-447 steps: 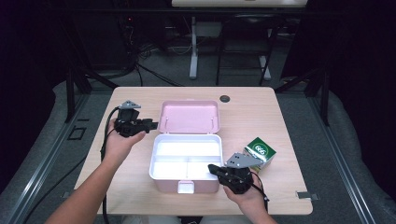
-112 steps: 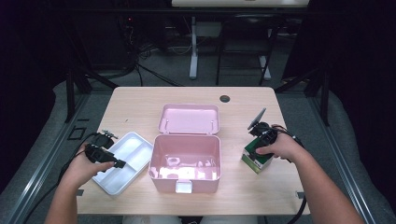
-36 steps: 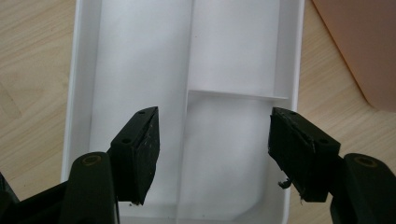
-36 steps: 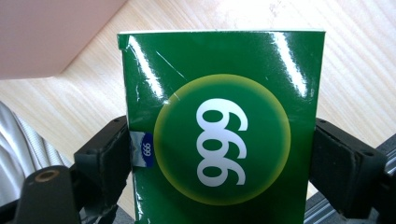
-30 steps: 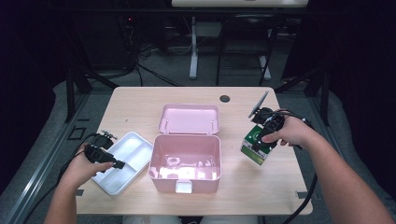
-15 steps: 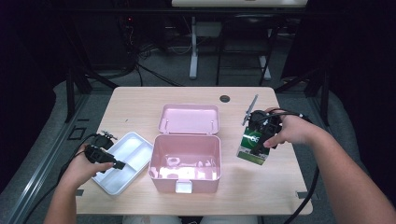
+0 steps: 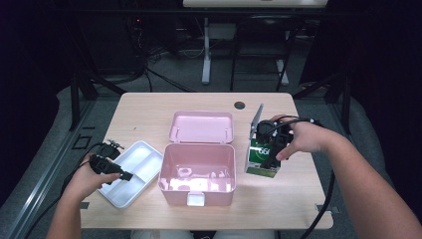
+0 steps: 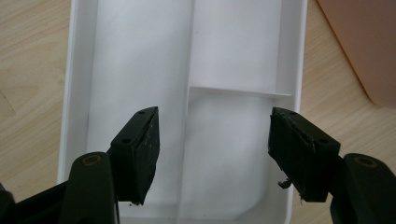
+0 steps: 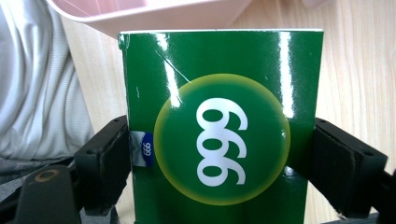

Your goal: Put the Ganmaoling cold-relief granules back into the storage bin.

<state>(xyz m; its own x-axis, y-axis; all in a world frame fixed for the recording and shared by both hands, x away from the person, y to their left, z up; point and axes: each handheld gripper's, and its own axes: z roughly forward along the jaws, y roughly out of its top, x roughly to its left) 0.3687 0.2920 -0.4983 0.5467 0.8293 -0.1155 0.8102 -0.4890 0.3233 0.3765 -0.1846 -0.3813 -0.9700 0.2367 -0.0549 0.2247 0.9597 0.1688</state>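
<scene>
Green box (image 7: 262, 158) clamped beside pink case (image 7: 197, 172), white tray (image 7: 130, 172) opposite.

Open pink box (image 7: 197, 167) at table (image 7: 149, 107) centre, lid laid back. White divided tray (image 7: 133, 172) just left of it; left gripper (image 7: 115, 172) over the tray's left edge. Right gripper (image 7: 269, 149) clamps a green carton (image 7: 261, 160) right of the box, apparently lifted clear of the table.

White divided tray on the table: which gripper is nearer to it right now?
Left. The left gripper hangs open right over the white divided tray. The right gripper is across the open pink plastic box, shut on the green carton.
</scene>
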